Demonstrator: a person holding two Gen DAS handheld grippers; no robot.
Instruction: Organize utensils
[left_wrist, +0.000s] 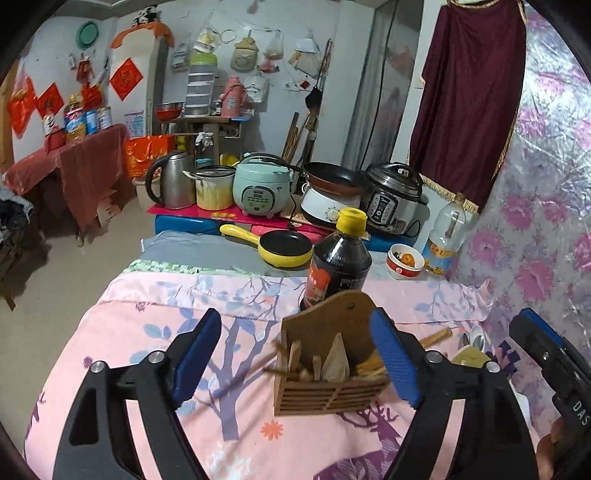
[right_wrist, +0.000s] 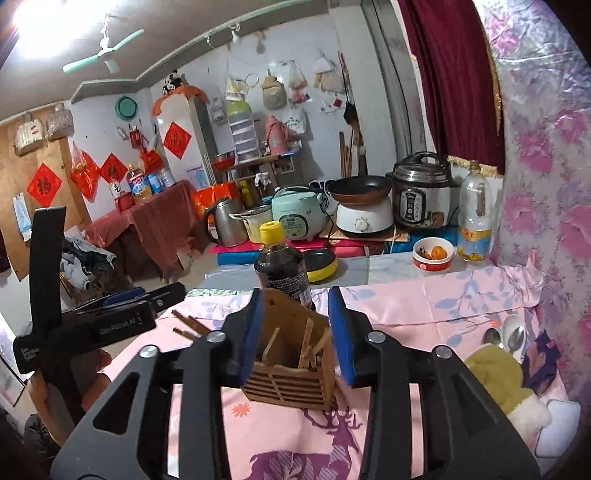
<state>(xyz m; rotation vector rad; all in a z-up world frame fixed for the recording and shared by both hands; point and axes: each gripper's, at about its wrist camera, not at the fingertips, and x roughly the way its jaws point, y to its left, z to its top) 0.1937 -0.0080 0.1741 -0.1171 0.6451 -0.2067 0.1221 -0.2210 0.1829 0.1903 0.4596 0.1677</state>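
Observation:
A wooden utensil holder (left_wrist: 325, 395) (right_wrist: 284, 384) with a slatted front stands on the pink floral cloth (left_wrist: 147, 317), with several chopsticks and wooden spatulas in it. My left gripper (left_wrist: 295, 325) is open wide just in front of the holder, its right finger overlapping the holder's right side. My right gripper (right_wrist: 296, 299) is open too, and the holder shows between its blue pads (right_wrist: 341, 332) without being pressed. Loose chopsticks (right_wrist: 184, 325) lie to the left of the holder. Metal spoons (right_wrist: 513, 336) (left_wrist: 476, 338) and a wooden handle (left_wrist: 437, 336) lie to its right.
A dark sauce bottle (left_wrist: 340, 266) (right_wrist: 282, 273) with a yellow cap stands right behind the holder. Further back are a yellow pan (left_wrist: 286, 249), a bowl of fruit (right_wrist: 432, 254), a clear bottle (right_wrist: 474, 221) and several cookers. A yellow-green cloth item (right_wrist: 495, 373) lies by the floral wall.

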